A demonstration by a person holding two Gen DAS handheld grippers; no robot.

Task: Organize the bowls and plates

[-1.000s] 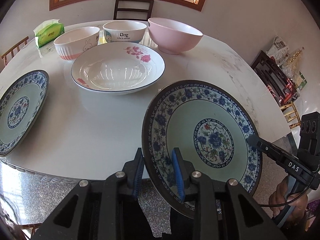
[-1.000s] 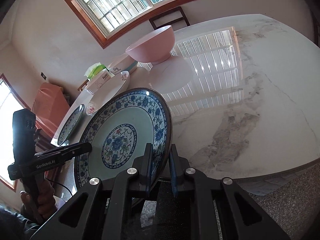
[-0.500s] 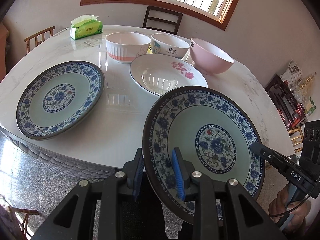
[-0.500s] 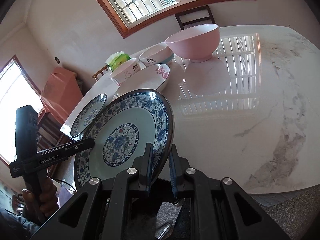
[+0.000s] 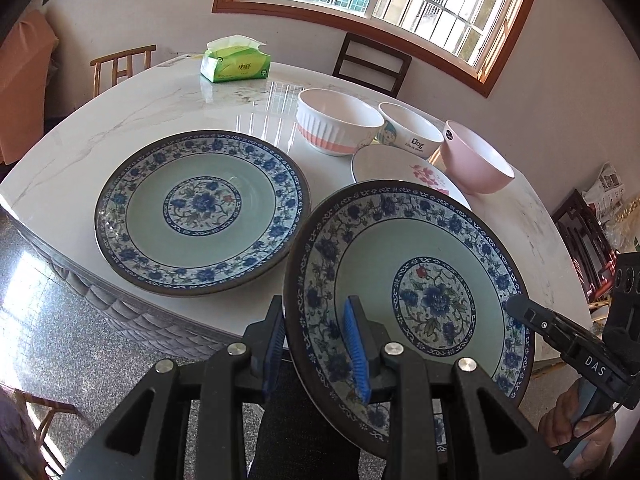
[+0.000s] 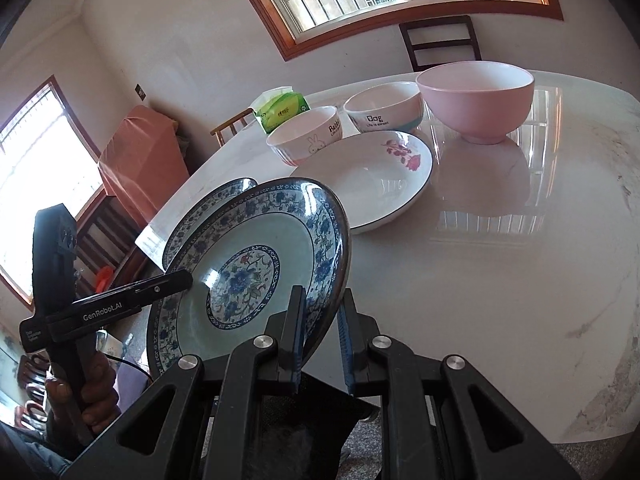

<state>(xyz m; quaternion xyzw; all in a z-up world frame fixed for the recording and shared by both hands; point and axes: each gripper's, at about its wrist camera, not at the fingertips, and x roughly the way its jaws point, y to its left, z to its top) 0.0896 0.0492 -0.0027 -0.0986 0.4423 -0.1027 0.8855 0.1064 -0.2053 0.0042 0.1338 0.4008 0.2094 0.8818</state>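
Both grippers hold one blue-patterned plate (image 5: 420, 280) by opposite rims, lifted off the table's near edge. My left gripper (image 5: 316, 348) is shut on its left rim. My right gripper (image 6: 320, 336) is shut on its right rim; the plate also shows in the right wrist view (image 6: 248, 264). A matching blue-patterned plate (image 5: 200, 208) lies flat on the white marble table (image 5: 100, 132), just left of the held one. A white plate with a pink flower (image 6: 380, 180), a rabbit bowl (image 5: 340, 126), a "Dog" bowl (image 5: 412, 130) and a pink bowl (image 5: 476, 160) stand behind.
A green tissue pack (image 5: 234, 64) sits at the table's far left. Wooden chairs (image 5: 372, 64) stand behind the table under the window. A dark shelf with bags (image 5: 588, 236) is at the right. The table's right part (image 6: 520, 272) is bare marble.
Both grippers have carried the held plate leftward along the table's near edge. The flat blue plate now lies close beside it, and the bowls have shifted right in view.
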